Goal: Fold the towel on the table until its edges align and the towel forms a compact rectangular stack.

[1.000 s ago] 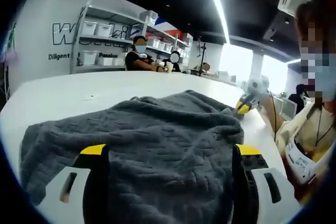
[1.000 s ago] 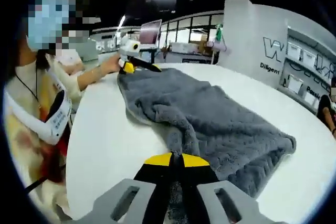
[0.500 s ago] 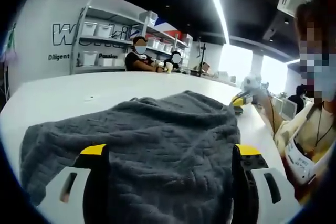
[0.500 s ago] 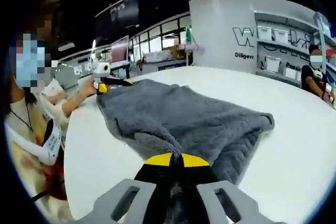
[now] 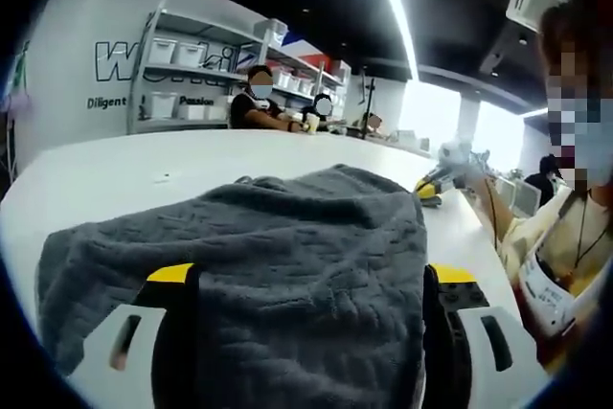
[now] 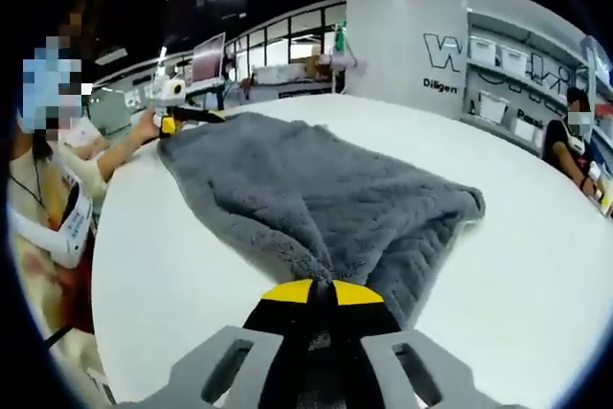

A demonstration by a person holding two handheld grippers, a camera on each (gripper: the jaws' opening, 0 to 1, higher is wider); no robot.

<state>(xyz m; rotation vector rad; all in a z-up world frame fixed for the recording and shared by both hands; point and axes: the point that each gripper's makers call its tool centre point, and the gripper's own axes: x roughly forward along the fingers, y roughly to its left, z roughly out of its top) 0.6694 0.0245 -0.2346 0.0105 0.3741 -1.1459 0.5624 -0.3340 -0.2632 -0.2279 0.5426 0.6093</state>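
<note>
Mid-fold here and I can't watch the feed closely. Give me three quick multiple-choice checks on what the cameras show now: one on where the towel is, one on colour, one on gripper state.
1. Where does the towel lie?
A. On the white table
B. On a shelf
C. On the floor

2. What colour is the towel?
A. Red
B. Dark grey
C. White

3. How does the right gripper stand?
A. Wide open above the table
B. Shut on the towel
C. Shut on a cup

Answers:
1. A: the cloth spreads over the white tabletop in both views.
2. B: it is dark grey throughout.
3. B: in the right gripper view the yellow-tipped jaws meet with a towel corner pinched between them, while the left gripper has its jaws apart, astride the towel.
</note>
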